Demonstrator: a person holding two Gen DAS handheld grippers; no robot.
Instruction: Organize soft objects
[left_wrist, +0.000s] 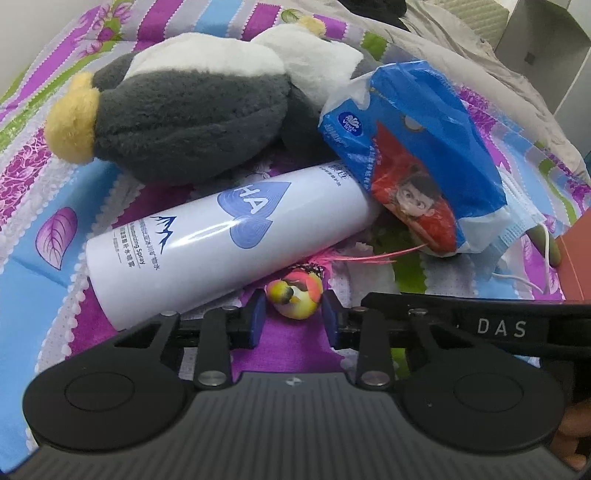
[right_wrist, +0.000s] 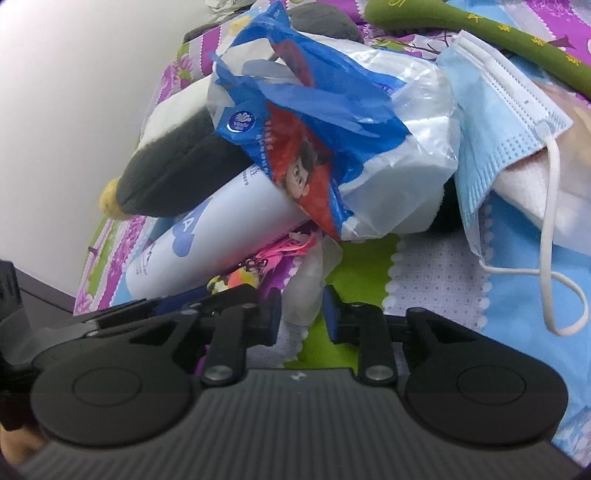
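Left wrist: one plush penguin (left_wrist: 184, 110), one spray can (left_wrist: 225, 236), one tissue pack (left_wrist: 417, 155), one face mask (left_wrist: 517, 221) mostly hidden, on the bedspread (left_wrist: 33, 266). Left hand-held gripper (left_wrist: 293, 317) narrow, small bird toy (left_wrist: 295, 295) between pads, contact unclear

Right wrist: one green spoon (right_wrist: 517, 44) cut off. Right hand-held gripper (right_wrist: 301, 314) narrow, pale film (right_wrist: 306, 291) between pads, grip unclear

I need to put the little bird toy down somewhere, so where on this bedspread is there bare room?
Bare bedspread lies left of the spray can, below the plush penguin. In the right wrist view, a free patch sits below the tissue pack, beside the face mask. The middle pile is crowded.
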